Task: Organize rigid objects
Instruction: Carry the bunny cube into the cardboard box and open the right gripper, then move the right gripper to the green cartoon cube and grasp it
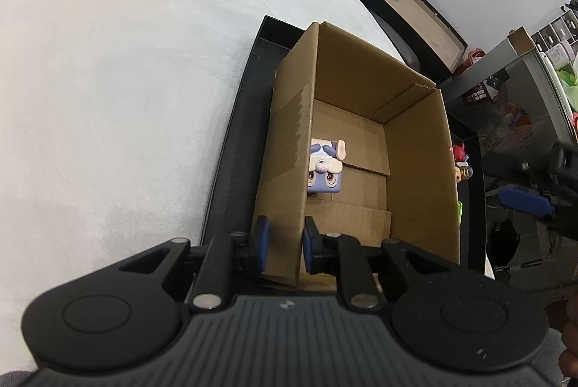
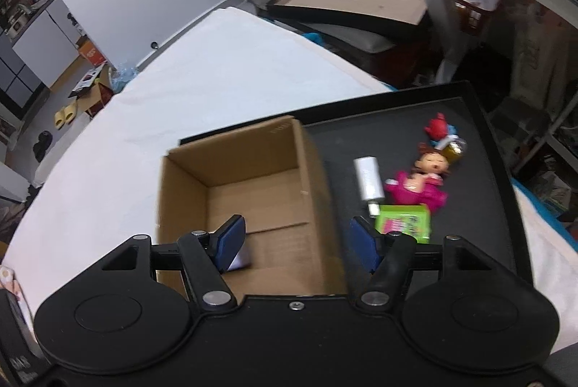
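Two claws over a black tray (image 2: 469,105): left (image 1: 283,242) pinching the cardboard box (image 1: 415,148) wall, right (image 2: 296,242) wide, empty.

Left tool (image 1: 283,244): matte black body, ribbed grey top, 2 round discs, silver pivot pins, blue pads. Right tool (image 2: 298,240): same black build, 1 centre screw, blue pads.

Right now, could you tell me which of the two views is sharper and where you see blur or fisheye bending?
Left wrist view: sharp on the cardboard box and the figurine inside it; straight edges bow outward, and the right gripper is smeared. Right wrist view: softer, with motion blur along the box rim.
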Motion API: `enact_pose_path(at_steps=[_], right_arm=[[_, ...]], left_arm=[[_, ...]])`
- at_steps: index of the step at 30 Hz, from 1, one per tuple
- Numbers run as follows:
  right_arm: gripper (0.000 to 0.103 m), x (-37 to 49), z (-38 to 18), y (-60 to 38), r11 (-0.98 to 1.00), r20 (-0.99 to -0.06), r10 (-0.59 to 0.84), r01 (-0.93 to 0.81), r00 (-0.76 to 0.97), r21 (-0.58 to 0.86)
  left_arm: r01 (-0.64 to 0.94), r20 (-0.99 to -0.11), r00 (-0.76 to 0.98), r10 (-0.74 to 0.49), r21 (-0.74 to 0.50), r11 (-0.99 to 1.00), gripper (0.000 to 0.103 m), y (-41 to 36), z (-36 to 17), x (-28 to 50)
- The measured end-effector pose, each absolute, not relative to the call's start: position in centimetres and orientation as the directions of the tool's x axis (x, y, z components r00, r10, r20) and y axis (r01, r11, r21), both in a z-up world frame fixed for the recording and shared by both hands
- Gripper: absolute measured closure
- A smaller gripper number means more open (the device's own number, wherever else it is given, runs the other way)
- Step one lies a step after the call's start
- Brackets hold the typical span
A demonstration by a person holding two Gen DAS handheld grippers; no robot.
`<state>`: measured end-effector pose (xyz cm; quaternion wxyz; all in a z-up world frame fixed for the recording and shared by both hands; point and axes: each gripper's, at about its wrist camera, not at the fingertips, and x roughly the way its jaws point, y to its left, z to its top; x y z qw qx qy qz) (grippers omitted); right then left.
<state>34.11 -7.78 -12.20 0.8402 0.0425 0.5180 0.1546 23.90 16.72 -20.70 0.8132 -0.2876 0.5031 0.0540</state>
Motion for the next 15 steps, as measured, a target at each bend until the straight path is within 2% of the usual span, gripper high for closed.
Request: enact_pose_path(at_steps=[10, 15], right_arm=[[0.033, 34.5, -13.6, -12.0, 0.961, -0.866, 0.275, -0.153, 0.418, 0.231], [0.022, 34.8, -14.8, -13.2, 0.969, -0.871, 0.246, -0.124, 0.426, 0.213]], left_arm=[[-0.381, -0.861, 0.475, -0.181, -0.386, 0.84, 0.085, 16.3, -20.6, 24.0], [-0.379, -0.866, 0.468, -0.173, -0.374, 0.847, 0.085, 16.1, -20.6, 24.0]])
